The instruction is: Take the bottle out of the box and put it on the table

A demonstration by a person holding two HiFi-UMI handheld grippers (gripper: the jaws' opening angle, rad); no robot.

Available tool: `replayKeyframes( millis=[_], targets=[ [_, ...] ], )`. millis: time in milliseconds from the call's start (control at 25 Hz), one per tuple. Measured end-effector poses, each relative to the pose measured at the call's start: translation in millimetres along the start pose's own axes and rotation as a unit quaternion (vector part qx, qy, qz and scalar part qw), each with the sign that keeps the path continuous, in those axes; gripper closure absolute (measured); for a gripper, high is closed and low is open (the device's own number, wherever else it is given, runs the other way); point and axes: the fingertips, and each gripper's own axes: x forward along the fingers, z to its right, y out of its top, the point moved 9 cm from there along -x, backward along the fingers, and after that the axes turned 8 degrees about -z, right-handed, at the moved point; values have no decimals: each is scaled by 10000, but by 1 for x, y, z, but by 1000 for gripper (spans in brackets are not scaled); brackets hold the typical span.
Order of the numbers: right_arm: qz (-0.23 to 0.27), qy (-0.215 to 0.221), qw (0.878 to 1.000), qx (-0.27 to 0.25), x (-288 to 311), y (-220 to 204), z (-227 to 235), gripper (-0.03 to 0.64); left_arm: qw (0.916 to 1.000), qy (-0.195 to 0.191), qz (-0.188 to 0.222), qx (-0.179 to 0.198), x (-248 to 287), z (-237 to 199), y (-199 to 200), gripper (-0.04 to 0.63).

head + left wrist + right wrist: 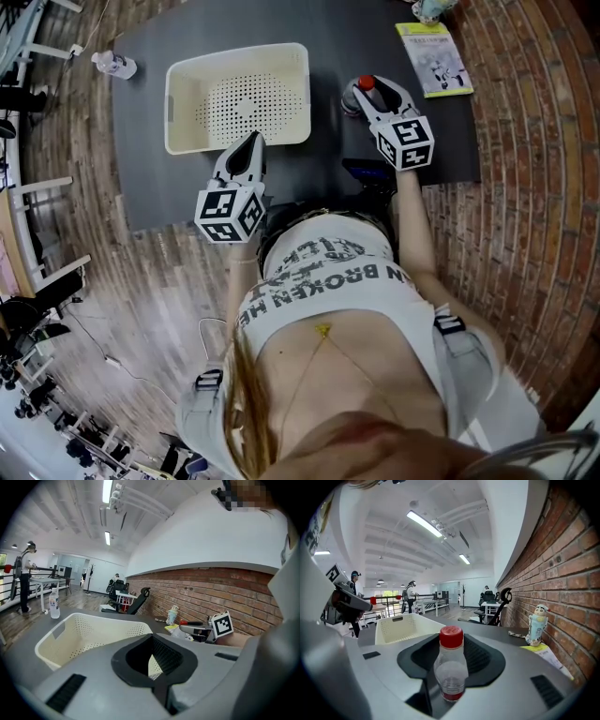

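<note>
A small clear bottle with a red cap stands upright at the right side of the dark table, outside the box. My right gripper is shut on the bottle, one jaw on each side of its body. The box is a white perforated basket in the middle of the table, and no bottle shows inside it. At the basket's near rim my left gripper is shut, with nothing held.
A second clear bottle stands at the table's far left corner. A yellow-green booklet and a small figurine lie at the far right by the brick wall. Wooden floor surrounds the table.
</note>
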Motion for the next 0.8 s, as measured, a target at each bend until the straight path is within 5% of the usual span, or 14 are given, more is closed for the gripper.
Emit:
replayKeyframes(
  millis=[800],
  targets=[
    [-63, 126, 9997, 189, -1, -2, 4, 465, 9999, -76, 2, 89, 5, 5, 2, 595]
  ],
)
